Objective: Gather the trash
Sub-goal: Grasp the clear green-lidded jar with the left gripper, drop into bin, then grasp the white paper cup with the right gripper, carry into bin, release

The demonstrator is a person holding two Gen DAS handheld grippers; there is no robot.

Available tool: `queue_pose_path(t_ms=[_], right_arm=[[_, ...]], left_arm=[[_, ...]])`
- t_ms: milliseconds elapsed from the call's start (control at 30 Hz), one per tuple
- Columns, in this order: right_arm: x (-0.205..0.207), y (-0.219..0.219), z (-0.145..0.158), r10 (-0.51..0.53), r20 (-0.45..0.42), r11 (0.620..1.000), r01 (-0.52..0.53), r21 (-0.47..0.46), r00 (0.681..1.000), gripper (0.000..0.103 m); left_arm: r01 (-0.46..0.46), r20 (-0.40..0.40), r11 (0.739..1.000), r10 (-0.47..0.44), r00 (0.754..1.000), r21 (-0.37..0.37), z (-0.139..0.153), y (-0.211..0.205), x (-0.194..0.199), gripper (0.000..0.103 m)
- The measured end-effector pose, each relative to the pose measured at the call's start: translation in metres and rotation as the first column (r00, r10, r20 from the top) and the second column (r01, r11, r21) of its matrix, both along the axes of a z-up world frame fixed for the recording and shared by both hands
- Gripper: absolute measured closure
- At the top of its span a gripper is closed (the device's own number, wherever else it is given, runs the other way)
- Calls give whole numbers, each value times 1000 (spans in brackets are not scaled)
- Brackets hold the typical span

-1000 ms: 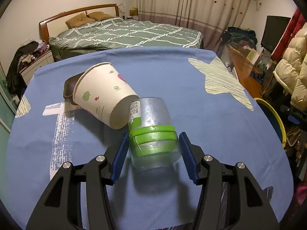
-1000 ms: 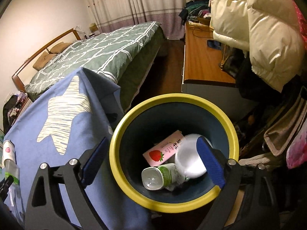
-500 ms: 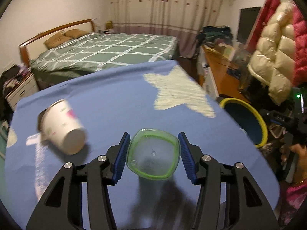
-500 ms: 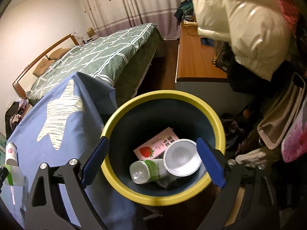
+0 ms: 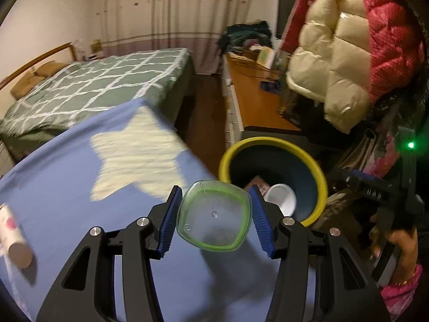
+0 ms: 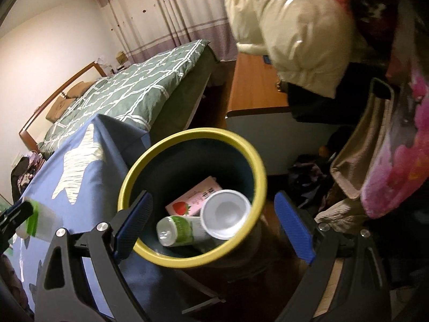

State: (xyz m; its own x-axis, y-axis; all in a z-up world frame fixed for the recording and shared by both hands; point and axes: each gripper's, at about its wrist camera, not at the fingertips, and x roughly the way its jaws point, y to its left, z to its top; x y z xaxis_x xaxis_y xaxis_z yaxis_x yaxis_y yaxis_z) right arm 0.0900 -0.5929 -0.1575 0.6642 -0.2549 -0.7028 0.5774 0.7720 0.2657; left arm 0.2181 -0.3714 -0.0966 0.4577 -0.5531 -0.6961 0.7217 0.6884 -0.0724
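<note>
The blue fingers (image 5: 171, 220) of the left gripper (image 5: 214, 216) pinch a clear plastic container with a green rim (image 5: 214, 216) from both sides, its flat end facing the camera; it hangs above the blue star-patterned cloth on the desk (image 5: 67, 193), just beside the bin (image 5: 270, 141) and not yet over the opening. The bin, dark inside with a yellow rim, stands on the floor just past the desk edge; in it lie a pink strawberry carton (image 6: 197, 197), a white cup (image 6: 225, 213) and a small green-labelled bottle (image 6: 179, 230). The right gripper (image 6: 213, 221) hovers over the bin with its fingers (image 6: 134, 222) spread wide and nothing between them; the hand (image 5: 399, 247) holding it shows to the bin's far side in the left wrist view. A paper cup (image 5: 12, 237) lies on its side on the desk, well apart from the bin.

The step in hand looks to be the carry of the container to the bin; the next move calls for bringing it over the bin's mouth, clear of the yellow rim, then letting the fingers part so it drops inside; the right gripper may need to make room; the paper cup remains to be collected.
</note>
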Motion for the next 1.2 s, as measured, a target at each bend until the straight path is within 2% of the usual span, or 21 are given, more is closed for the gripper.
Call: queue_pose_path(t_ms=[200, 333, 367, 433, 500, 700, 900, 1033, 1133, 1200], right_arm=[[-16, -13, -4, -33, -25, 999, 32, -11, 999, 15], [-18, -16, -8, -36, -37, 999, 36, -9, 999, 15], [-18, -15, -8, -35, -42, 999, 34, -11, 999, 15], [-16, -13, -9, -32, -47, 999, 31, -15, 998, 15], [-15, -11, -8, -30, -51, 999, 29, -26, 998, 15], [-8, 3, -2, -5, -52, 999, 2, -43, 999, 15], [8, 30, 7, 49, -53, 997, -53, -63, 997, 15], [29, 59, 15, 123, -48, 990, -126, -69, 991, 15], [54, 90, 19, 212, -45, 975, -215, -64, 976, 15], [71, 112, 22, 269, -52, 959, -273, -74, 962, 15]], left_arm=[[57, -8, 998, -57, 998, 10, -7, -72, 5, 52], [53, -50, 999, -53, 997, 2, -18, -101, 17, 51], [47, -48, 999, -47, 998, 4, -20, -104, 18, 38], [28, -17, 1000, -29, 999, -10, -17, -104, 17, 20], [21, 3, 999, -21, 1000, -27, -10, -95, 17, 20], [-55, 64, 995, 60, 996, -81, 15, -23, 15, 20], [-210, 72, 973, 218, 973, -98, 18, 95, 15, 18], [-361, 120, 927, 372, 921, -105, 18, 183, 12, 15], [-466, 115, 877, 478, 871, -120, 14, 246, 12, 15], [-539, 105, 832, 552, 827, -126, 9, 289, 12, 15]])
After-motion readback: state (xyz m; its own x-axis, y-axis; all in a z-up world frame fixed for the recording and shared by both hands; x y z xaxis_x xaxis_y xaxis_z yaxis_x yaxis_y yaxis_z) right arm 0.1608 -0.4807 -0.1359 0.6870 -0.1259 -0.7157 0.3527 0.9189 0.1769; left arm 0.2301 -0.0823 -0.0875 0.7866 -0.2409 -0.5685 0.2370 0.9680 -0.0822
